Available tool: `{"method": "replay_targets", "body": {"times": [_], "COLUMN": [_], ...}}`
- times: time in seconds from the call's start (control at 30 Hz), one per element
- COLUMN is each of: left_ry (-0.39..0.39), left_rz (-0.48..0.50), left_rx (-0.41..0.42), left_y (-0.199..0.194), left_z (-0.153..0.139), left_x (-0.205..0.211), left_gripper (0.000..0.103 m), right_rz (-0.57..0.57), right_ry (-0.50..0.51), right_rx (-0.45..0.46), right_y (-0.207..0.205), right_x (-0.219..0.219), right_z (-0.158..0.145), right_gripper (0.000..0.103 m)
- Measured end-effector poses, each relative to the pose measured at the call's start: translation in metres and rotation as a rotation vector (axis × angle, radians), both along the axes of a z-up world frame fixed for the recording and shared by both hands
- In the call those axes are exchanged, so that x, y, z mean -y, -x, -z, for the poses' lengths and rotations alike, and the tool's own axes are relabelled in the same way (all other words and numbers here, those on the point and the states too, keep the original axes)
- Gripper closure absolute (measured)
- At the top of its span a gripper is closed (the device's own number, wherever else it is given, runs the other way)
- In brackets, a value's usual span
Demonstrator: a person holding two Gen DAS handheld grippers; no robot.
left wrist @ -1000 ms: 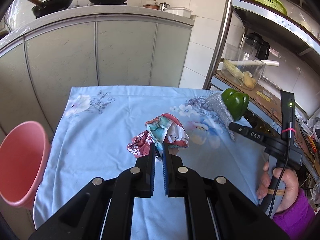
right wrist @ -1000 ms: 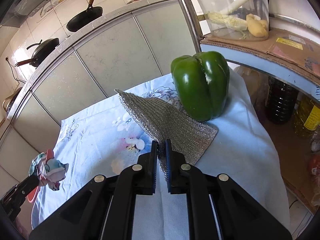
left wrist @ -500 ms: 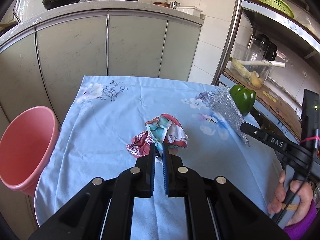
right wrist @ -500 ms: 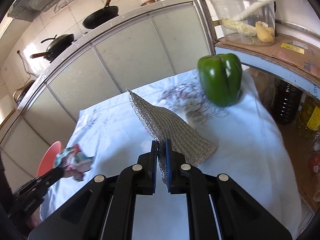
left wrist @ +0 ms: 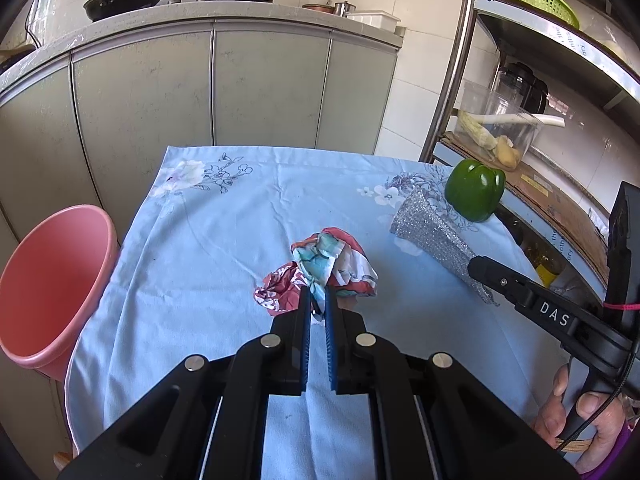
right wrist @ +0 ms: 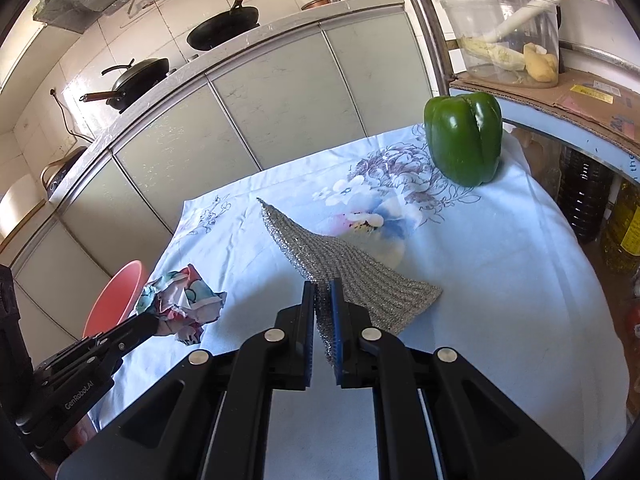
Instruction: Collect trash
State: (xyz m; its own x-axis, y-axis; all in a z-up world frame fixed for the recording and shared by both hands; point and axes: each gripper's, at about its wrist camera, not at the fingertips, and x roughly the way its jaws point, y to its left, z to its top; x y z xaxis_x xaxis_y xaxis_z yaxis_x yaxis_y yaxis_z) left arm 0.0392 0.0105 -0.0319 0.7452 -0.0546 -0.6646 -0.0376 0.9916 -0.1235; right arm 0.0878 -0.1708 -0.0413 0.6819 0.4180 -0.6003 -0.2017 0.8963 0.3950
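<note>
The right gripper drew back from the green pepper, pulling the silver mesh cloth with it, so that the cloth, which had lain against the pepper a second earlier, ended up apart from it with flowered surface bare between them. The left gripper and its crumpled wrapper came nearer in the right wrist view, and the pink bin came into sight there.
</note>
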Motion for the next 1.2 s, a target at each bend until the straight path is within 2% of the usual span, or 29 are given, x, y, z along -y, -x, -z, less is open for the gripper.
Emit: {"method": "replay_targets", "body": {"times": [0.8,1.07,1.2], "left_ry": [0.034,0.059,0.054], "left_rz": [-0.008,-0.031,-0.044], "left_rx": [-0.002,0.014,0.034], "left_y": [0.005,0.01,0.015], "left_z": [0.008,0.004,-0.001], "left_x": [-0.011,-0.026,-0.033], "left_gripper": [0.097,0.097,0.097], "right_rz": [-0.012,0.005,-0.025], "right_ry": [-0.005,0.071,0.065], "right_rx": [-0.027,0.012,0.032], "right_y": [-0.005,0.001,0.003], "right_x": [-0.003,-0.012,-0.021], "right_z": [0.007,0.0,-0.012], "right_gripper": [0.095,0.095,0.095]}}
